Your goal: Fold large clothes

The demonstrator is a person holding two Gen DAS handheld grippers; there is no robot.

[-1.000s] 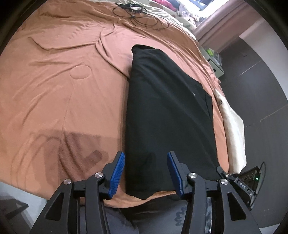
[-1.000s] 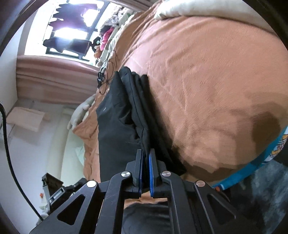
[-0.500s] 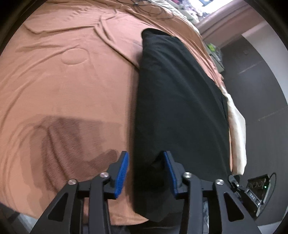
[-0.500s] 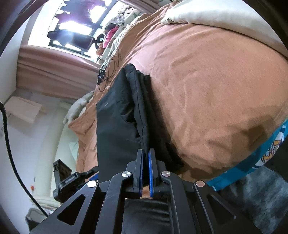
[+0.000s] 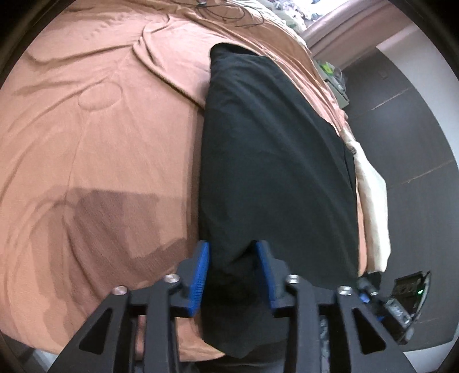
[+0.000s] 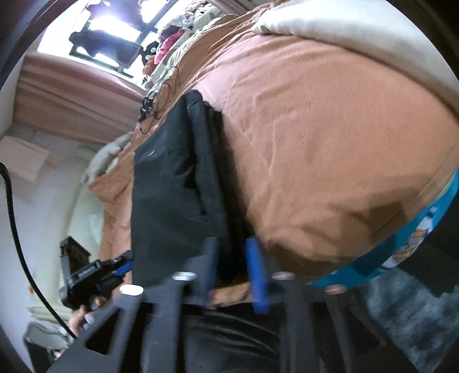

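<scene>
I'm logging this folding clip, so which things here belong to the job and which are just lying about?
Job: black garment, left claw, right claw.
Lying about: black cable, cream blanket, orange bedsheet underneath.

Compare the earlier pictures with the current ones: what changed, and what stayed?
The right gripper opened, letting go of the black garment. The left gripper moved forward, its open jaws now straddling the garment's near end. The garment stayed folded lengthwise on the orange bedspread.

1. Folded garment (image 5: 275,160) is plain black, no print.
2. Bed sheet (image 5: 94,149) is rusty orange-brown.
3. Both claws, left claw (image 5: 233,272) and right claw (image 6: 233,269): black frames, blue pads.
4. Cream blanket (image 6: 338,25) at 1 o'clock; teal cartoon-print fabric (image 6: 401,252) at 4 o'clock.
</scene>
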